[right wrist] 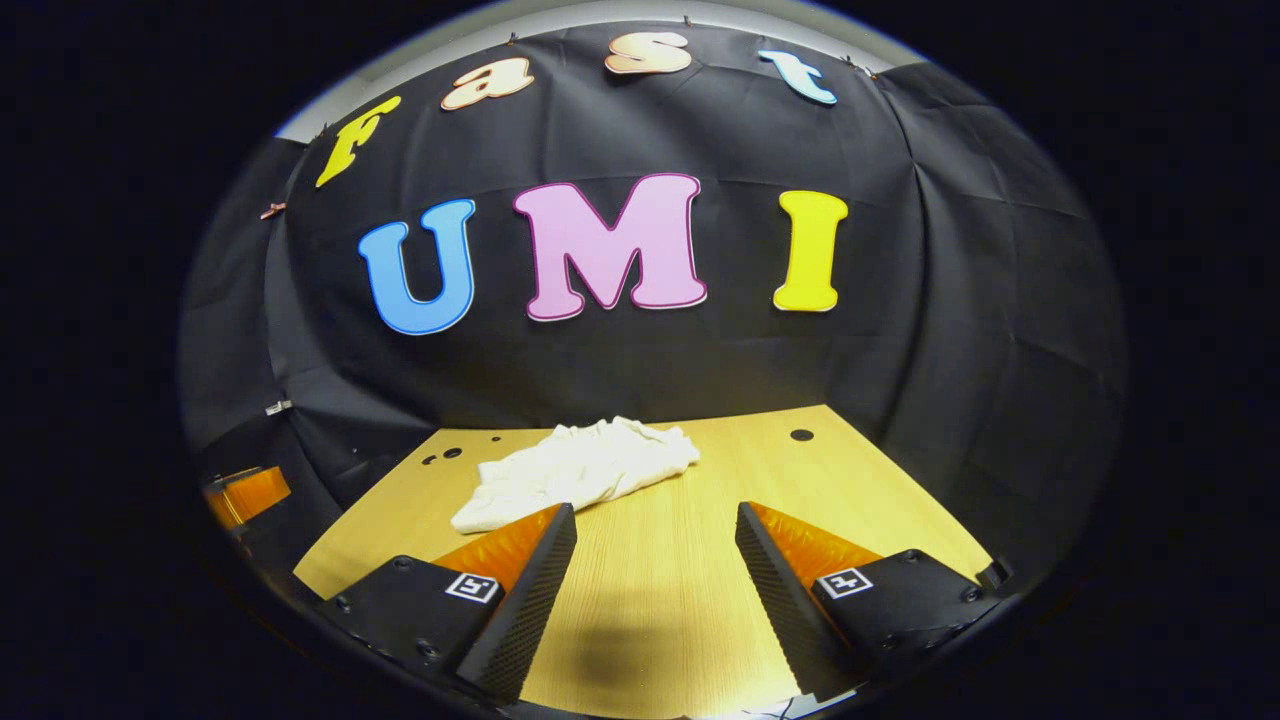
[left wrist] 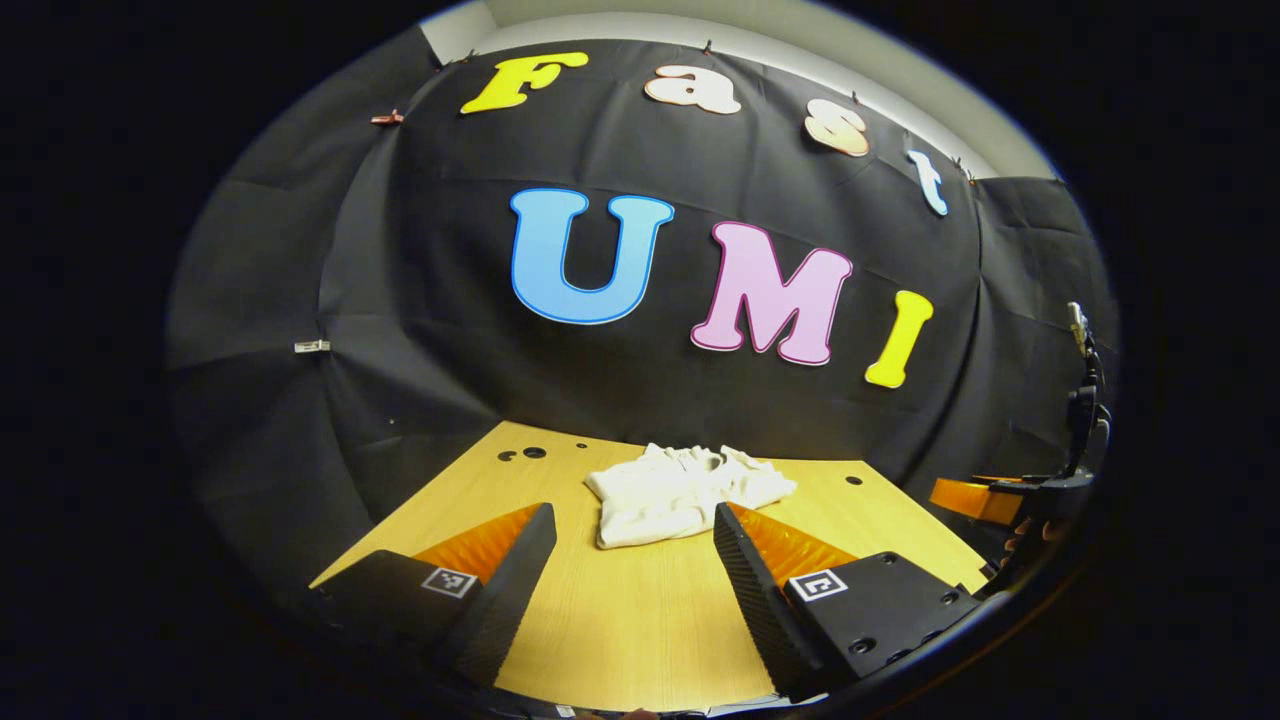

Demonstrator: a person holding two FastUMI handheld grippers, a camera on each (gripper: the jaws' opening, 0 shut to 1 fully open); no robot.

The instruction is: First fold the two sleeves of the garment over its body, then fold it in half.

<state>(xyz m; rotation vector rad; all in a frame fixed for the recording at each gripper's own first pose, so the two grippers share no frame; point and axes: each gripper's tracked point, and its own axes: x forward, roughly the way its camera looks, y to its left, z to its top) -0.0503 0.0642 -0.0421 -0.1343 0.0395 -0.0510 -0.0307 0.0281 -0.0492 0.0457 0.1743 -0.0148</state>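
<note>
Both tongs, left (left wrist: pixel 634 540) and right (right wrist: pixel 655 540), hang spread and empty above the counter (left wrist: pixel 640 620). White garment (left wrist: pixel 682 493) lies bunched at its far side. Judged light, limp, non-fragile; best pinched at sleeve cuffs or hem.

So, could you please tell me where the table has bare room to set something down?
The near half of the table, between the garment and both open claws, left claw and right claw, is bare. The far right corner beside the garment is also free, apart from a small hole. The far middle is taken.
</note>
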